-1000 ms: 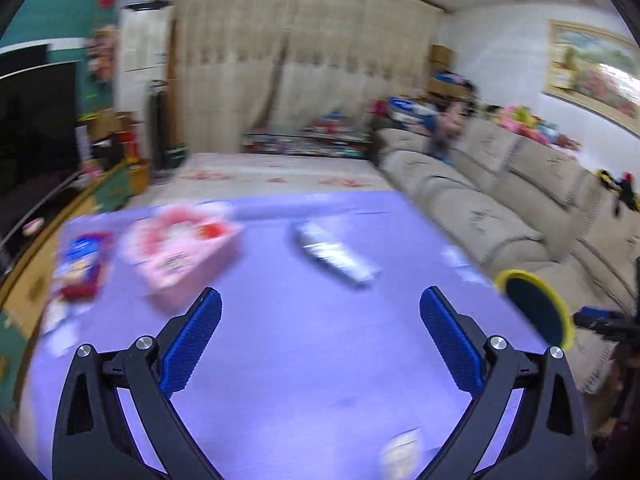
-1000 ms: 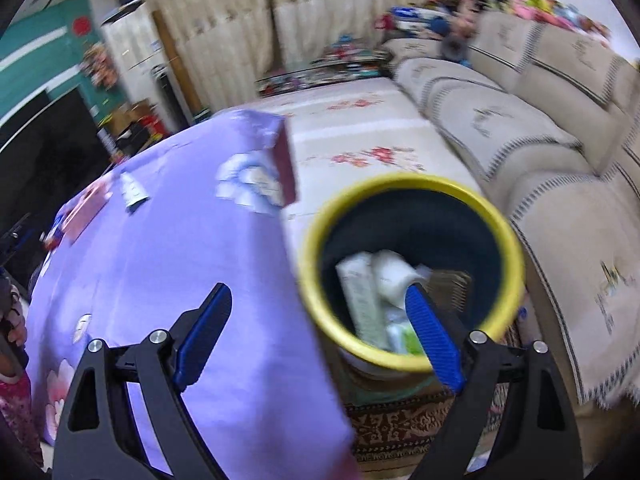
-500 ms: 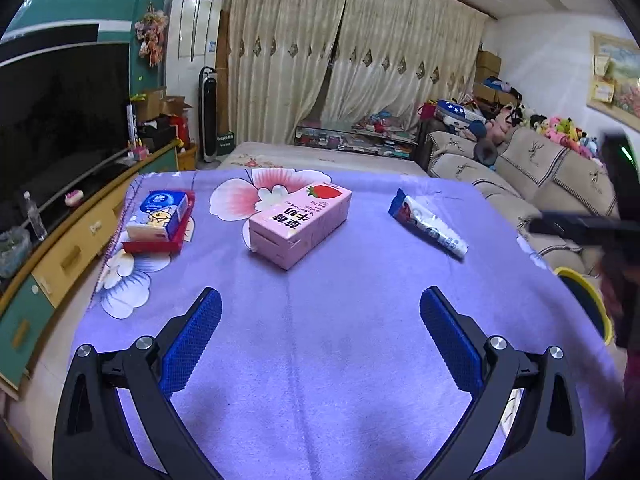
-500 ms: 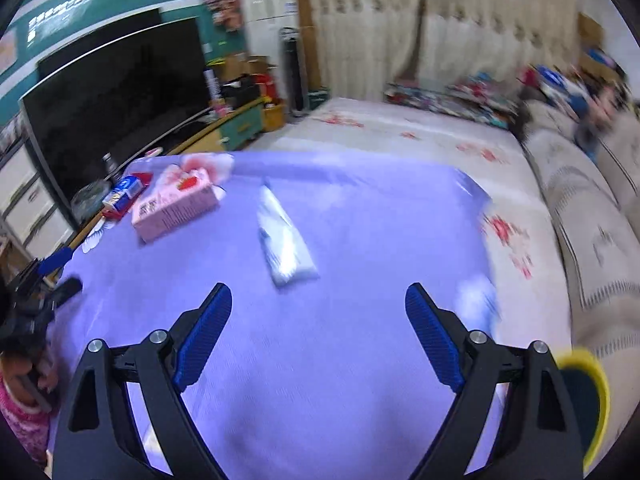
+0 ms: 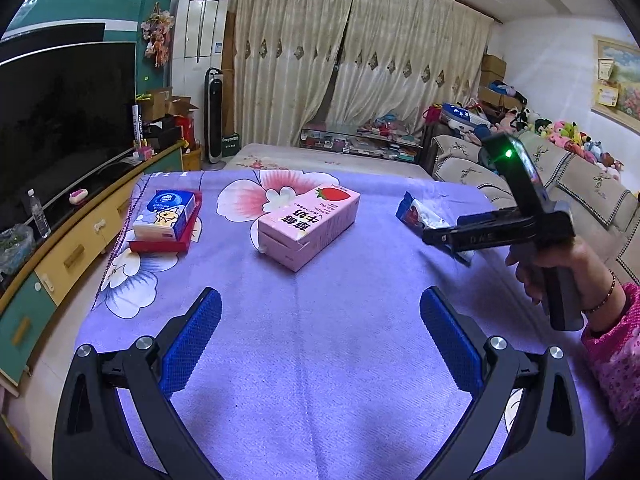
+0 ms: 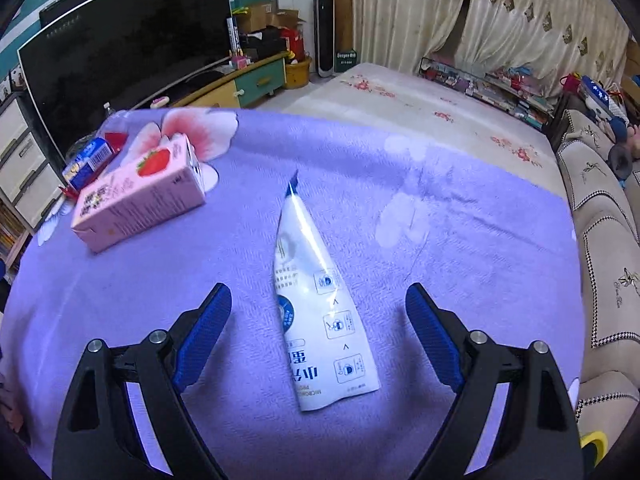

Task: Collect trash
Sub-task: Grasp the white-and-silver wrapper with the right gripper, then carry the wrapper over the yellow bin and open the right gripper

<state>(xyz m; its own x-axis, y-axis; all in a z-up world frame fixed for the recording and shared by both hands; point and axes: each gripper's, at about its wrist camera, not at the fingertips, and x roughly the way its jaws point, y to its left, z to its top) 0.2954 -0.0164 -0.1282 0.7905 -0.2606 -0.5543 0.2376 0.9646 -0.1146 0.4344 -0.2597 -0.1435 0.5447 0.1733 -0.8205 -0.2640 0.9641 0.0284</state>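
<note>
right gripper lining up on the white wrapper

the right gripper (image 6: 318, 322) hangs over the near end of the white wrapper (image 6: 320, 312) on the purple tablecloth (image 6: 460, 240), jaws wide and just starting to close, pads not touching it, straddling it probably so it can pinch the flat pack. the pink strawberry box (image 6: 140, 196) sits left of the wrapper. the left gripper (image 5: 320, 340) hangs open and empty, well short of the wrapper.
</note>
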